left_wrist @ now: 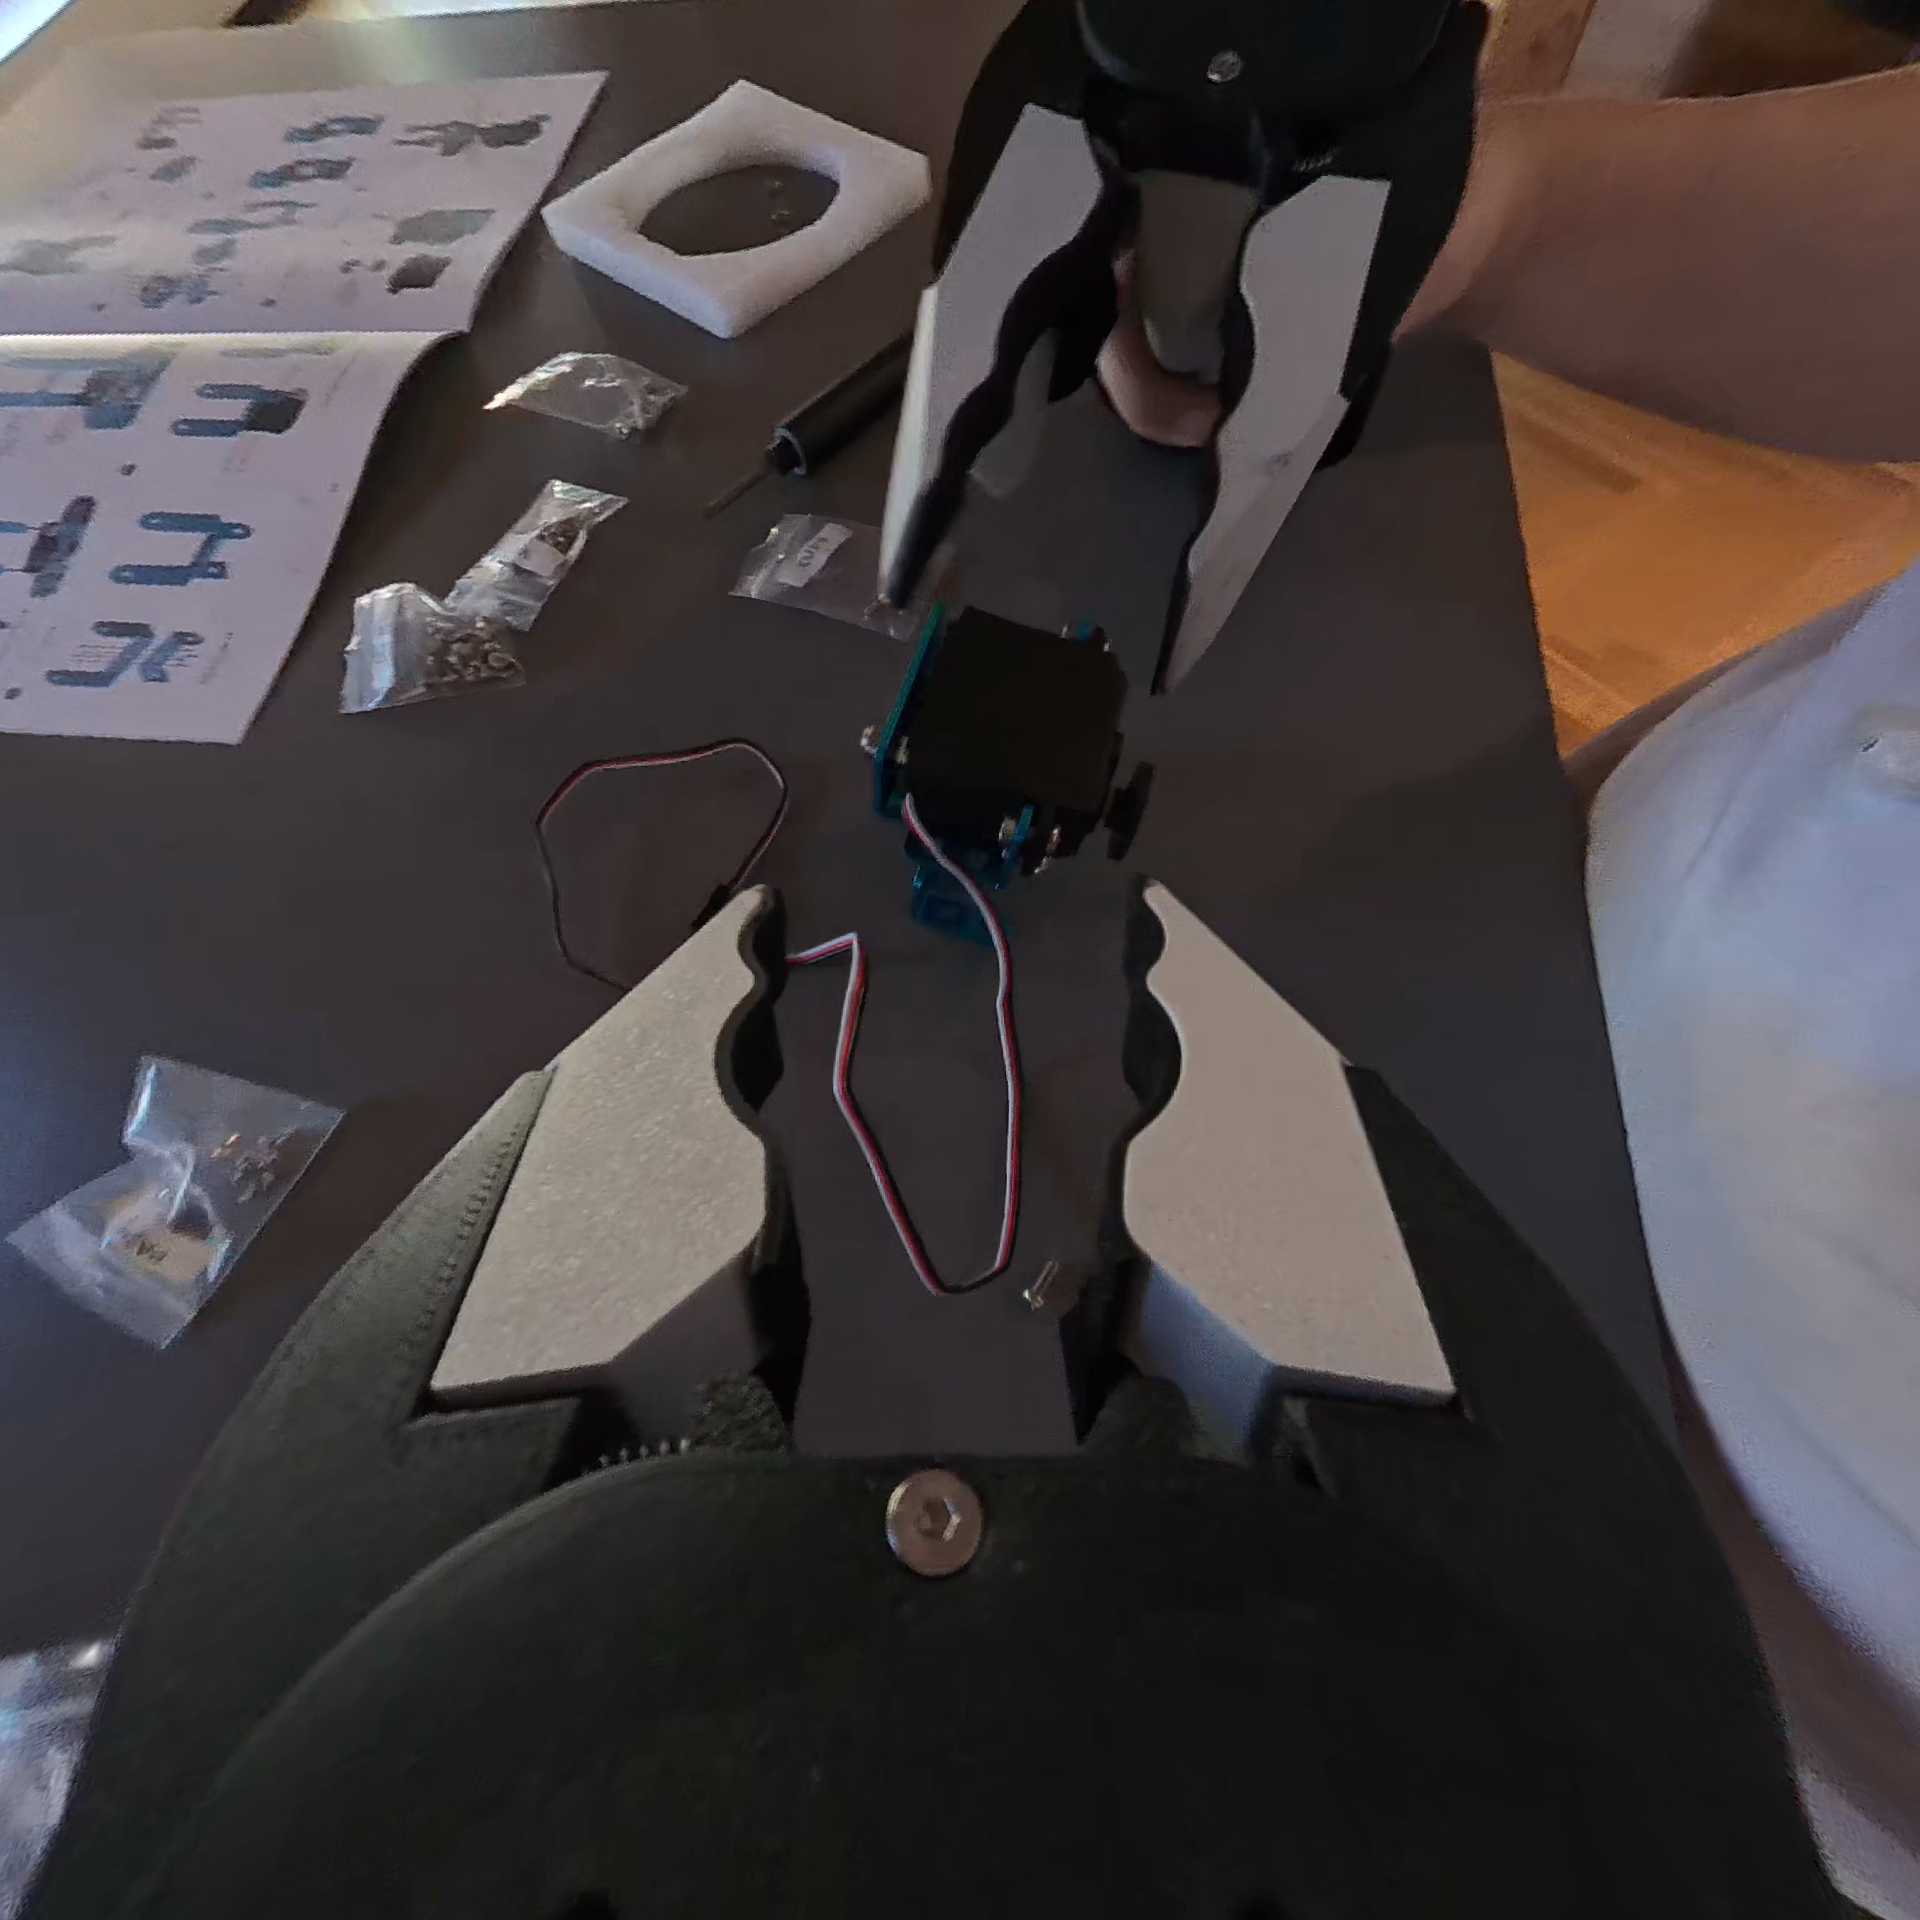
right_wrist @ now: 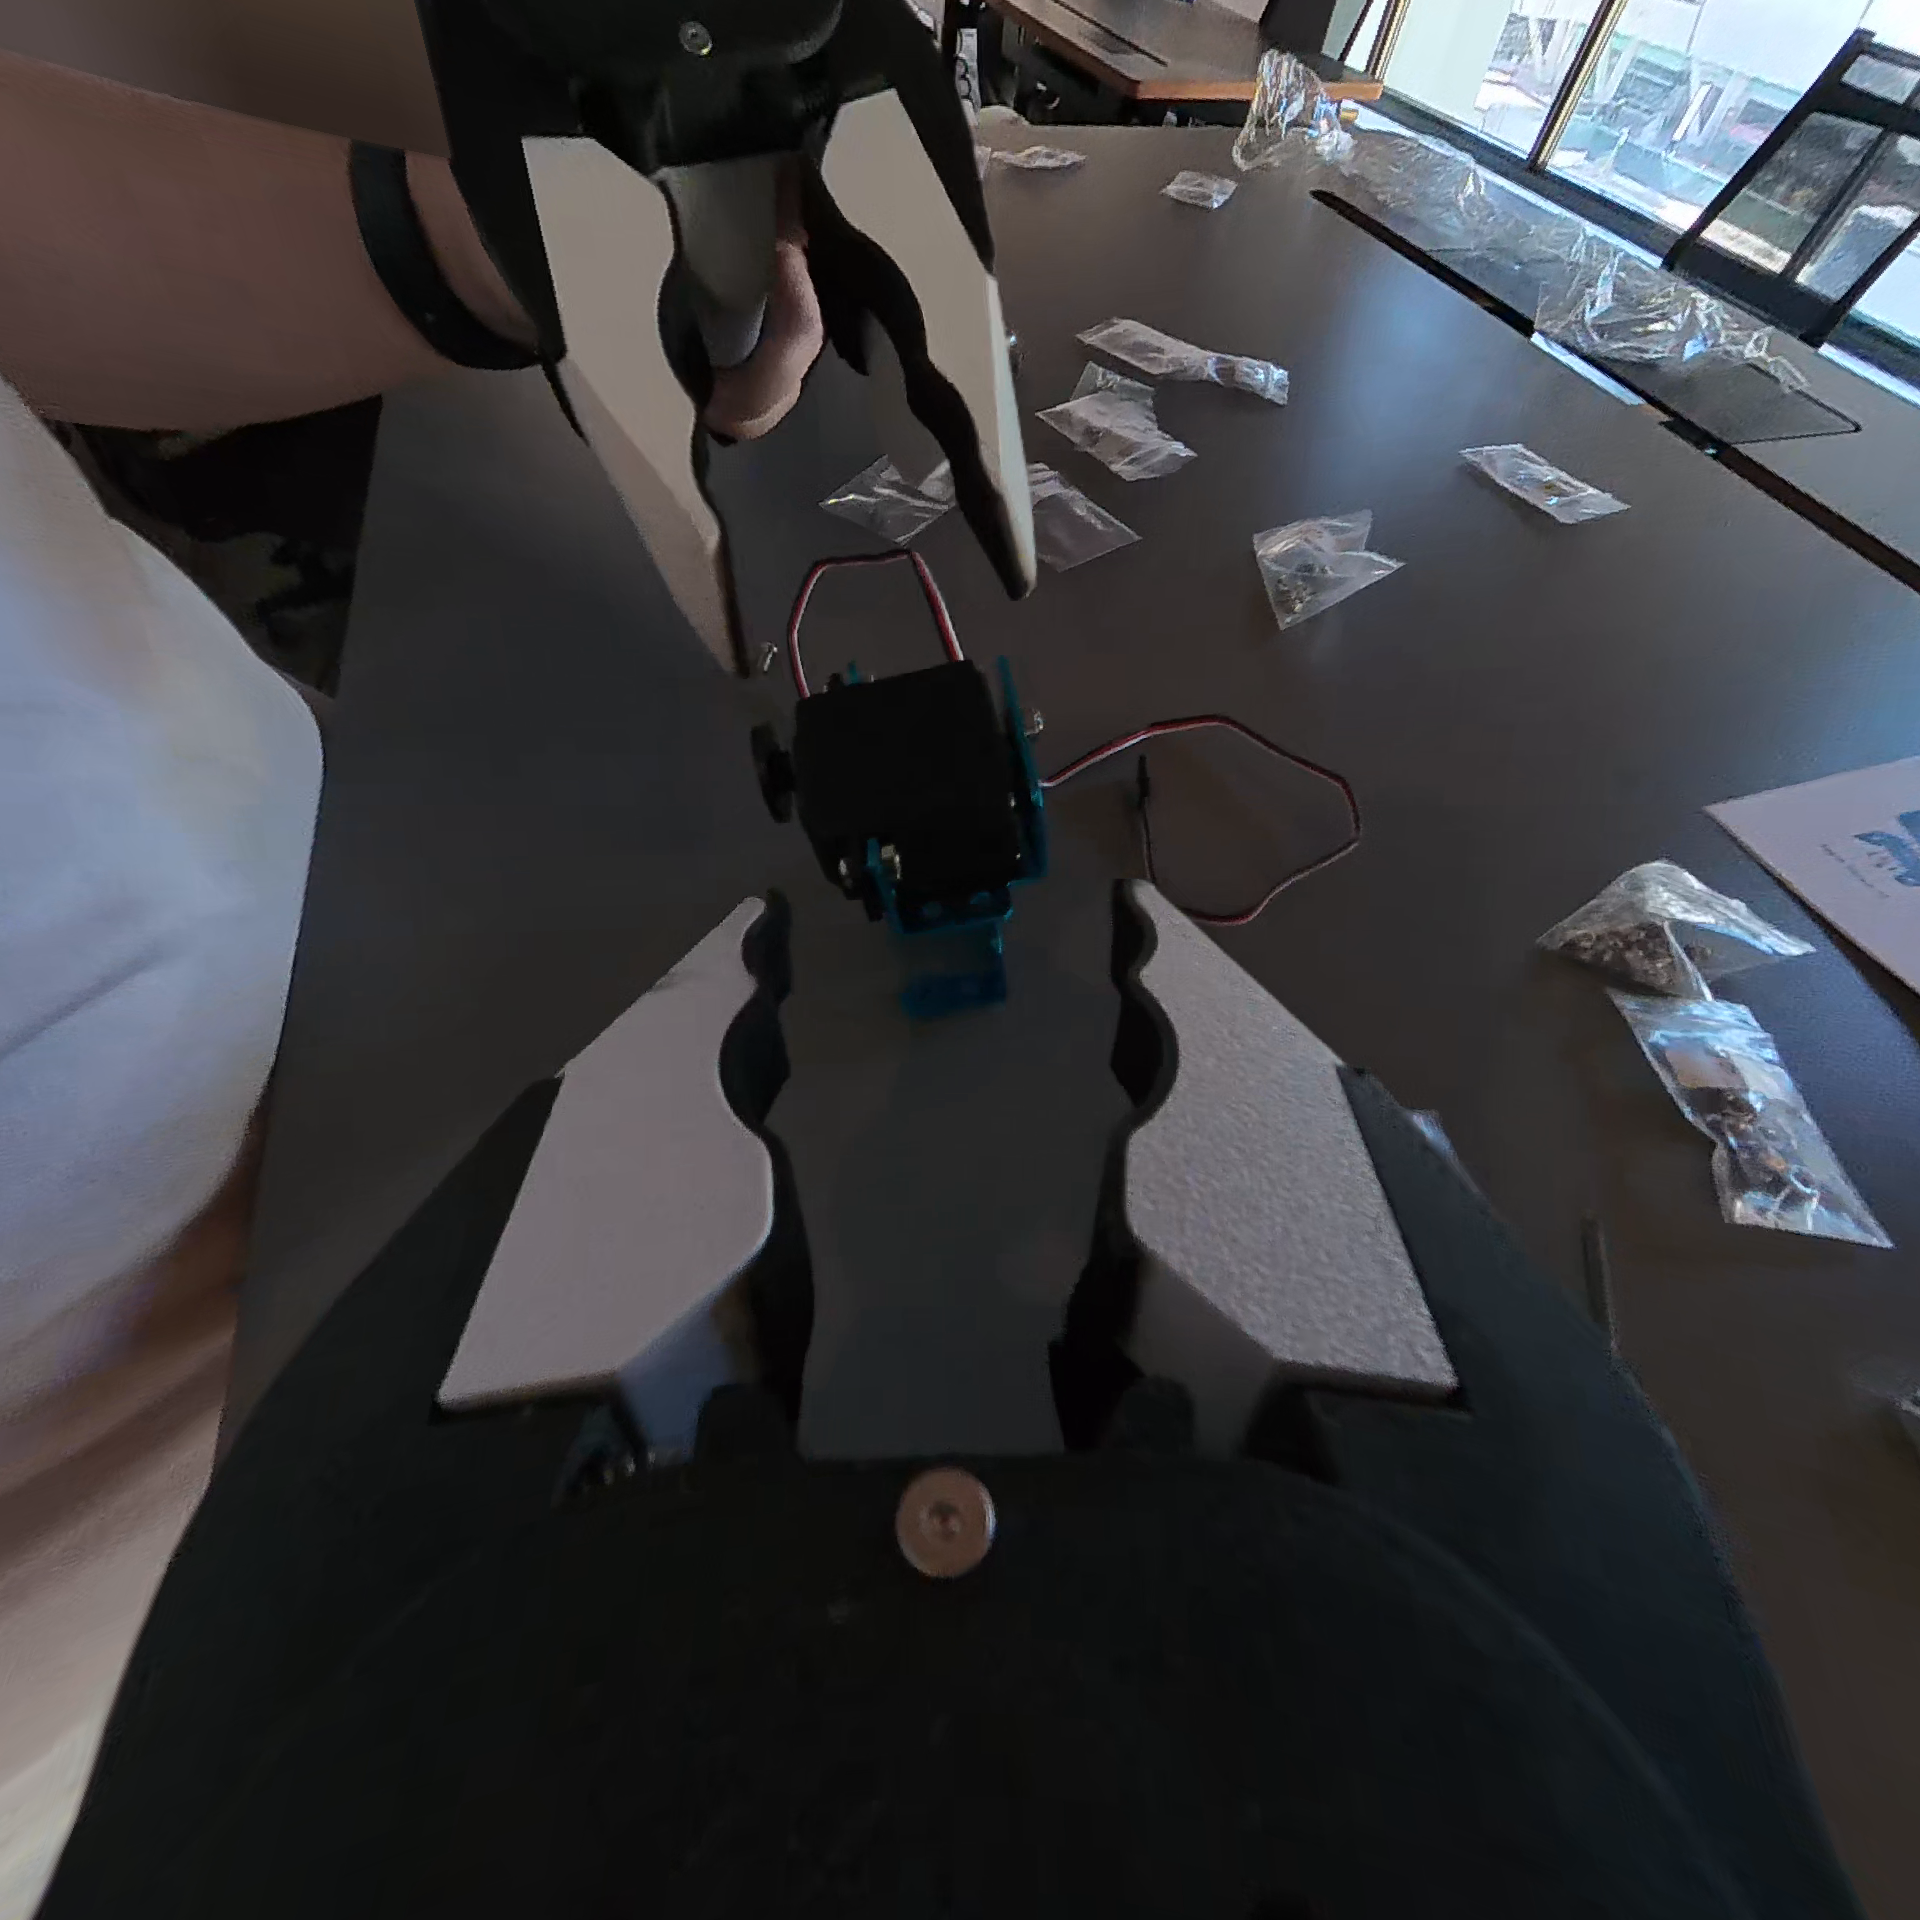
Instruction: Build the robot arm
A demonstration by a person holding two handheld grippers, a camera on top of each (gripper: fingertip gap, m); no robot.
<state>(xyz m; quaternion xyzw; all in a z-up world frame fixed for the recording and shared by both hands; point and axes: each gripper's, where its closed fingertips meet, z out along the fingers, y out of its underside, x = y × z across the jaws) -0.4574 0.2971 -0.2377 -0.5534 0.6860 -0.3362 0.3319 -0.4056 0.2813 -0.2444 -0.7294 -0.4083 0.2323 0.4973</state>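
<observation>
Both pairs of tongs stood open and empty, facing each other over a small servo assembly: the left tongs [left_wrist: 951, 904] had their tips just short of it on one side, and the right tongs [right_wrist: 940, 914] hung just short of it on the other. The servo [left_wrist: 1023, 717], a black block bolted into a blue metal bracket [left_wrist: 940, 904], stood upright on the bench [left_wrist: 312, 831] between the two sets of tips, touched by neither. It looked rigid and compact, probably light but dense for its bulk, with hard smooth faces that might slip. By my judgement the flat black sides of the body offered the safest hold, rather than the thin bracket edges or the small black horn [left_wrist: 1127, 805] on its side. Its red, white and black lead [left_wrist: 997, 1039] trailed limply between the left tongs' fingers and looped away; it would likely drag and snag. A loose screw [left_wrist: 1039, 1280] lay beside that loop. Farther out lay clear bags of small hardware [left_wrist: 436, 649], a dark screwdriver [left_wrist: 831, 421], a white foam frame [left_wrist: 732, 203] and printed instruction sheets [left_wrist: 177, 499]. The bench top was dark, smooth and matt. Beyond the right tongs, crumpled plastic wrapping [right_wrist: 1621, 281] lay before bright windows [right_wrist: 1662, 94].
</observation>
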